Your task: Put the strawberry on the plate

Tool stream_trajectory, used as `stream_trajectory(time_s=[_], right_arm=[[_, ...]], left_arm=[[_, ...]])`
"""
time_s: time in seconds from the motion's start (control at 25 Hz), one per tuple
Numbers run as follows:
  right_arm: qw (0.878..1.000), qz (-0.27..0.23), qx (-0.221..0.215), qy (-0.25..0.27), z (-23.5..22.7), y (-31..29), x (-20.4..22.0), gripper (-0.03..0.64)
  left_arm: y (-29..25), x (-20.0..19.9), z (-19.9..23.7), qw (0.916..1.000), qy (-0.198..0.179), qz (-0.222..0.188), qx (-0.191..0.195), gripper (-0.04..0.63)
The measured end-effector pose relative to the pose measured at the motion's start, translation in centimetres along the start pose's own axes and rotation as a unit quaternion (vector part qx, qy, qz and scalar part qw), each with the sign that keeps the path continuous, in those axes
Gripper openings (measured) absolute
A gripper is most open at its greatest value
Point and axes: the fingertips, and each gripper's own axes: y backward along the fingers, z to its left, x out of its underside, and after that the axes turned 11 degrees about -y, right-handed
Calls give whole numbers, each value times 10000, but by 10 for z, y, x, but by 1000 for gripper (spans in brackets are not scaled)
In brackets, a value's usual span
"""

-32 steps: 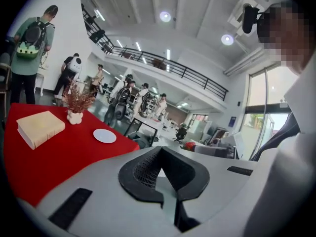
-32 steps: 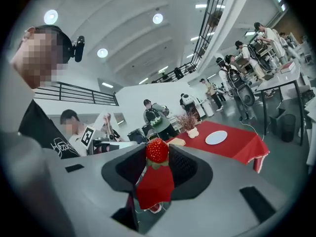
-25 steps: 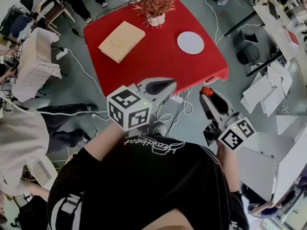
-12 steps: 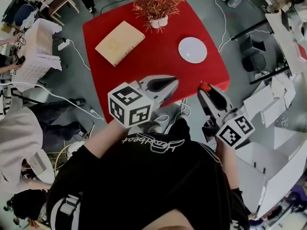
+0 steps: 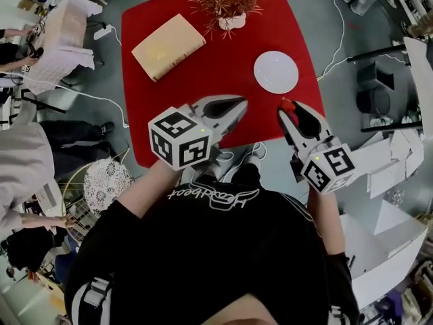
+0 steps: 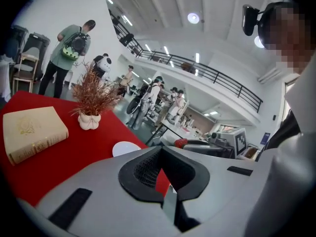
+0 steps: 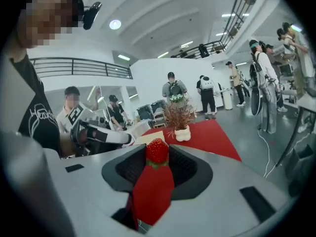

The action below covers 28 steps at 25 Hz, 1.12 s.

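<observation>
Currently, the right gripper [image 7: 157, 155] is closed on the strawberry [image 7: 157, 150]: in the right gripper view the fruit sits clamped between the two dark pads at the far end of the jaws, red body upward and green calyx at its lower edge. In the head view the strawberry [image 5: 287, 105] appears at the tip of the right gripper [image 5: 287, 109], over the near edge of the red table [image 5: 223, 73] and on the near side of the white plate [image 5: 276, 72], close to it but clear of it. The plate is bare. The left gripper [image 6: 162, 151] has its jaw tips brought together with nothing between them; only the red tabletop shows through the gap behind the tips. In the head view the left gripper [image 5: 238, 103] is held over the near edge of the table, beside the right one and apart from it. A tan book [image 5: 168, 46] lies on the far left part of the table, and a potted plant [image 5: 231, 2] with reddish stems in a white pot stands at the far edge, beyond the plate.
</observation>
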Motion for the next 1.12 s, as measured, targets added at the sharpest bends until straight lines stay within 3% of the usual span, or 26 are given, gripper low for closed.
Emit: stream_trajectory(time_s=[0.24, 0.48, 0.8, 1.12], right_arm=[[9909, 571, -45, 1214, -41, -39, 7, 135], [9697, 1168, -15, 2146, -84, -86, 31, 135], [9562, 1764, 167, 2331, -139, -136, 60, 135], [9463, 2163, 213, 2395, -161, -157, 79, 135]], left_arm=[[-23, 10, 16, 9988, 254, 49, -414, 6], [-28, 26, 27, 9952, 570, 37, -801, 6], [-21, 43, 30, 9891, 834, -93, -1206, 6], [-15, 59, 26, 9844, 1000, -146, -1442, 6]])
